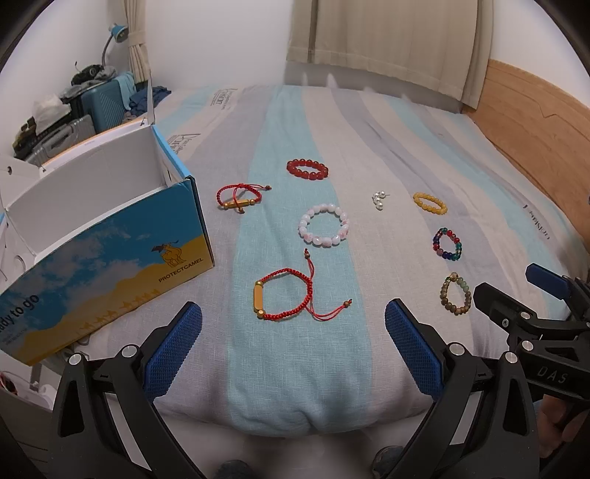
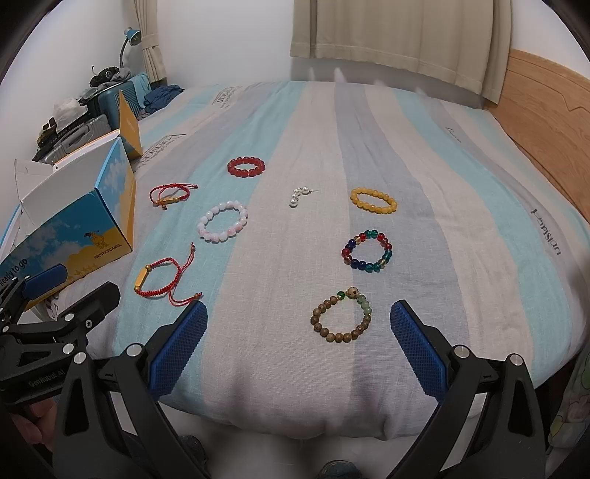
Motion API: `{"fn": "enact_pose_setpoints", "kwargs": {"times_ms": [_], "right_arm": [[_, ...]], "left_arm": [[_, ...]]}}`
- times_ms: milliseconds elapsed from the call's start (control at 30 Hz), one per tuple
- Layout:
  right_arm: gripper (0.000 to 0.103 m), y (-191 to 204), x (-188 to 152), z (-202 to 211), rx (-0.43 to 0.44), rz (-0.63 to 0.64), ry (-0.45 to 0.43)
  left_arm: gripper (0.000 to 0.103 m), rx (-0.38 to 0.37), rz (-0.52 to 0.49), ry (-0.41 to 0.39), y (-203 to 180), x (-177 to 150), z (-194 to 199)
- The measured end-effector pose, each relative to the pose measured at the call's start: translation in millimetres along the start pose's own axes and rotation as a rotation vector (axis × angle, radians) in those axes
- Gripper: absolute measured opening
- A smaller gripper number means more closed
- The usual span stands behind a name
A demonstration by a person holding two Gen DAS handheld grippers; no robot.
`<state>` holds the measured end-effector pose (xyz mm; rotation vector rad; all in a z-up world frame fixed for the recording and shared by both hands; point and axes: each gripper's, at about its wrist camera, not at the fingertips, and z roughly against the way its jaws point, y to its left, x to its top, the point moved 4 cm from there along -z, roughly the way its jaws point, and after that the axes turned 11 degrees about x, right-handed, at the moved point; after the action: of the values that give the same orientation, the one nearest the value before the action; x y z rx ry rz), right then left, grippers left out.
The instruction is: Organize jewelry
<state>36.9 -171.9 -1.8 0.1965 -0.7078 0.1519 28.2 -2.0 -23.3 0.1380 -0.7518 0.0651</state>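
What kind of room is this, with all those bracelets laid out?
Most likely a bedroom. The bracelets lie on a bed with a striped cover and a wooden headboard; curtains hang behind it, and suitcases are stacked in the corner beside a desk lamp.

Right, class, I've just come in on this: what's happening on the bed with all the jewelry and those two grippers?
A person holds two grippers, both open and empty, at the near edge of a striped bed. The left gripper faces a red cord bracelet; the right gripper faces a brown bead bracelet. Other bracelets and small pearl pieces lie spread apart, untouched. An open cardboard box stands at the left; no jewelry is visible inside it.
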Motion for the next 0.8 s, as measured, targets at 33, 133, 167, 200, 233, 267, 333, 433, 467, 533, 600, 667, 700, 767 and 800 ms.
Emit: {"fn": "enact_pose_setpoints", "kwargs": {"times_ms": [33, 133, 167, 200, 233, 267, 333, 433, 467, 533, 600, 667, 700, 767, 800], "right_arm": [[0.096, 0.0, 0.1, 0.0, 0.001, 0.000, 0.000], [0.096, -0.2, -0.1, -0.3, 0.000, 0.000, -0.001], [0.096, -0.4, -0.2, -0.5, 0.001, -0.002, 0.001], [0.096, -0.2, -0.3, -0.4, 0.002, -0.003, 0.001], [0.096, -0.1, -0.3, -0.5, 0.001, -0.002, 0.001], [0.096, -0.3, -0.4, -0.8, 0.001, -0.003, 0.003], [0.096, -0.5, -0.4, -0.9, 0.002, -0.002, 0.004], [0.096, -0.8, -0.9, -0.9, 0.003, -0.005, 0.004], [0.096, -1.0, -1.1, -1.0, 0.004, -0.006, 0.004], [0.096, -1.1, -1.3, -1.0, 0.002, -0.005, 0.005], [0.096, -1.3, -1.3, -0.9, 0.002, -0.006, 0.005], [0.096, -1.4, -0.9, -0.7, 0.001, -0.006, 0.005], [0.096, -1.6, -0.9, -1.0, 0.002, -0.007, 0.005], [0.096, -2.0, -1.0, -1.4, 0.001, -0.009, 0.007], [0.096, -2.3, -0.9, -2.0, 0.001, -0.011, 0.008]], "left_arm": [[0.097, -0.001, 0.000, 0.000, -0.2, -0.1, 0.2], [0.097, 0.001, -0.003, -0.002, 0.2, -0.4, 0.1], [0.097, 0.001, -0.002, -0.002, 0.8, -0.7, -0.2], [0.097, 0.001, -0.003, -0.001, 0.7, -0.8, -0.2], [0.097, 0.002, -0.003, 0.000, 1.2, -0.9, -0.5], [0.097, 0.002, -0.001, 0.000, 2.2, -1.3, -0.1], [0.097, 0.002, 0.000, 0.000, 3.7, -1.3, 0.3], [0.097, 0.002, -0.001, -0.001, 4.1, -0.9, 0.6], [0.097, 0.002, -0.001, 0.000, 4.1, -0.9, 0.6], [0.097, 0.003, 0.000, 0.000, 4.1, -0.9, 0.5], [0.097, 0.003, 0.001, 0.001, 4.4, -1.0, 0.9], [0.097, 0.003, -0.001, 0.001, 4.0, -1.1, 1.0], [0.097, 0.003, -0.001, 0.000, 4.1, -1.1, 1.0], [0.097, 0.002, -0.001, 0.001, 4.6, -1.2, 1.2], [0.097, 0.002, -0.001, 0.002, 4.9, -1.3, 1.4]]}}
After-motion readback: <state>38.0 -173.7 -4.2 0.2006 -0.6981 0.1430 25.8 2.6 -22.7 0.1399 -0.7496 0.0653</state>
